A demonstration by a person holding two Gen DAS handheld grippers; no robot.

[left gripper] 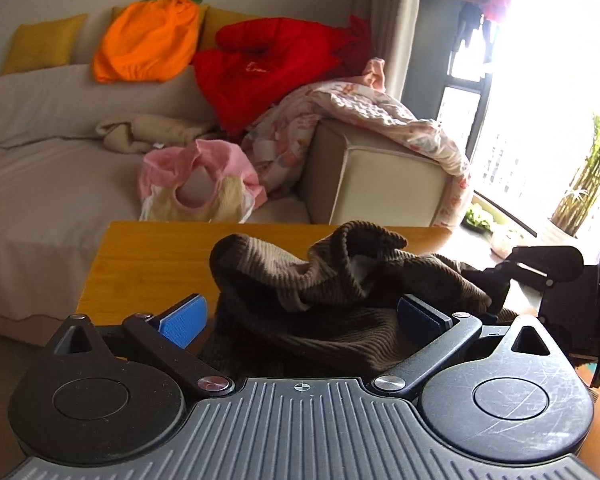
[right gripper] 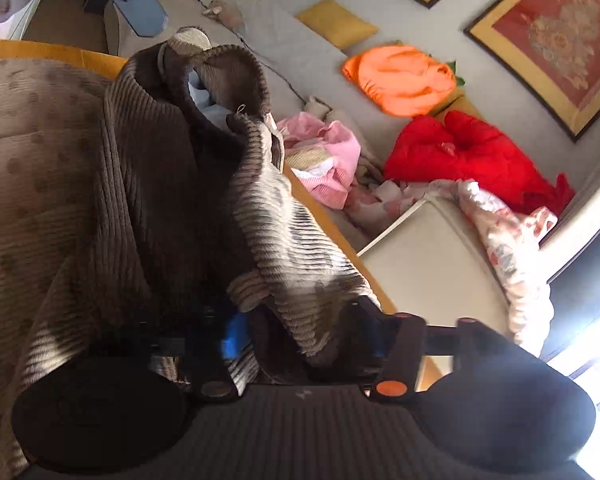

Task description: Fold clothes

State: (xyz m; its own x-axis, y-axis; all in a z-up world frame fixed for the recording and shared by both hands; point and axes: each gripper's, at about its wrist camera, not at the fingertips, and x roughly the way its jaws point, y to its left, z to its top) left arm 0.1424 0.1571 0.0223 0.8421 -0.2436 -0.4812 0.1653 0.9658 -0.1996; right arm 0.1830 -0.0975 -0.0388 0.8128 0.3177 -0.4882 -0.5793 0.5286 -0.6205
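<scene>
The left tool (left gripper: 300, 316) stands wide open, its blue pads (left gripper: 182, 322) well apart, with a bunched part of the brown corduroy garment (left gripper: 324, 280) lying between and just ahead of them; neither pad presses the cloth. The garment is heaped on the wooden bench (left gripper: 148, 260), its ribbed folds rising in a crumpled ridge in front of the tool. The right tool (right gripper: 300, 332) is also spread, and a fold of the same brown corduroy garment (right gripper: 148, 184) hangs down between its fingers; whether the pads actually pinch it cannot be told, as the cloth hides them in shadow. In the right wrist view the garment drapes over the bench (right gripper: 324, 216) edge, lighter spotted fabric to the left. Behind lies a sofa (left gripper: 52, 168) strewn with clothes.
</scene>
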